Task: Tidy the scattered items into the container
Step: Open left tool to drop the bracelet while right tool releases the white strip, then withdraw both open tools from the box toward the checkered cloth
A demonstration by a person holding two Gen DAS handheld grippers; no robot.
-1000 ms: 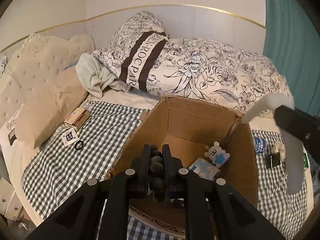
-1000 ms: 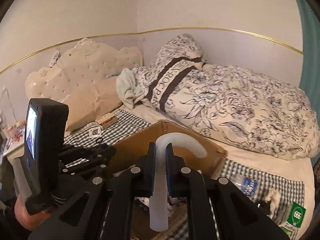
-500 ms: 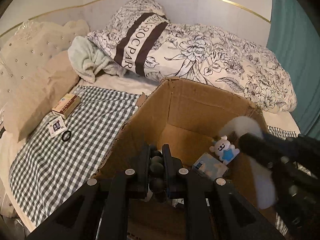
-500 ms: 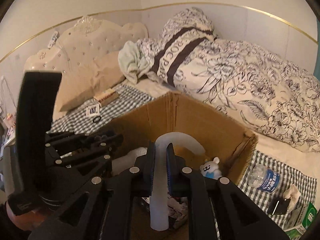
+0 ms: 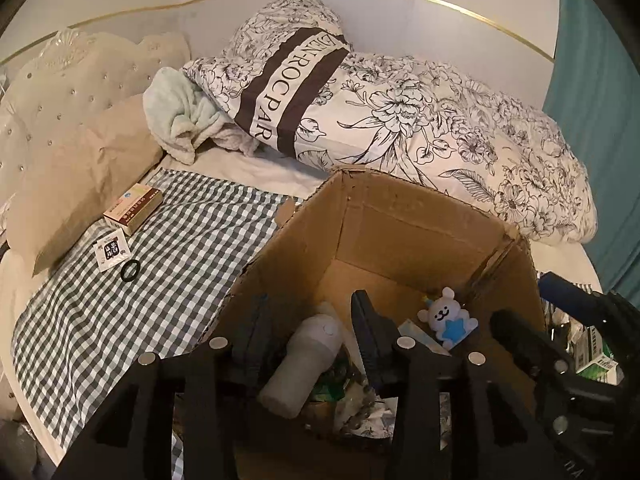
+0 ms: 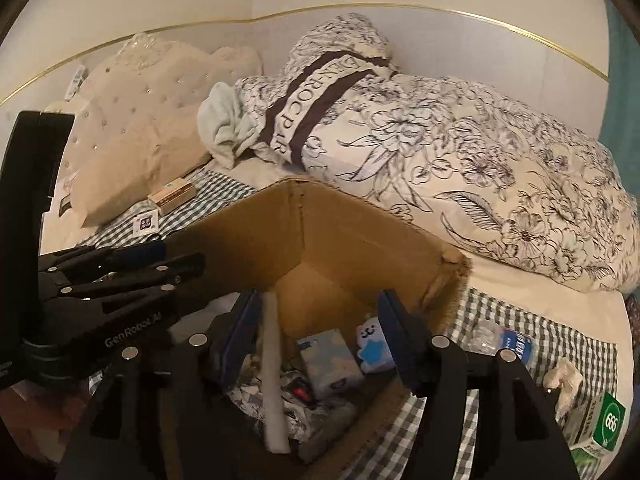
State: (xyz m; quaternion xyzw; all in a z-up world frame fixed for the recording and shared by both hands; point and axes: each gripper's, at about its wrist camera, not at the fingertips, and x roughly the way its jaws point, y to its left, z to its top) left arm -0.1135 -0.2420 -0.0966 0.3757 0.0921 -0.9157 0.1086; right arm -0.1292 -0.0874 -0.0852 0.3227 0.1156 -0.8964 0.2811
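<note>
An open cardboard box [image 5: 400, 220] [image 6: 340, 236] stands on the checked bedcover. My left gripper [image 5: 310, 300] hangs over its near side. Its jaws are opening, and a white tube-shaped item [image 5: 300, 364] lies loose in the box between them. My right gripper [image 6: 320, 298] is over the box too, jaws opening. A long white piece [image 6: 273, 368] rests beside its left finger, not pinched. A white bear toy with a blue star [image 5: 446, 318] [image 6: 370, 340] and a pale blue pack [image 6: 328, 360] lie inside.
On the checked cover left of the box lie a small carton [image 5: 134, 208], a sachet [image 5: 111, 249] and a black ring [image 5: 130, 270]. Right of the box are a water bottle [image 6: 504, 340], a beige scrap [image 6: 564, 376] and a green carton [image 6: 600, 424]. Pillows and a floral duvet [image 5: 460, 128] lie behind.
Both grippers sank toward the box and their jaws opened. The dark beaded item is gone from the left jaws. The white curved piece left the right jaws and lies in the box.
</note>
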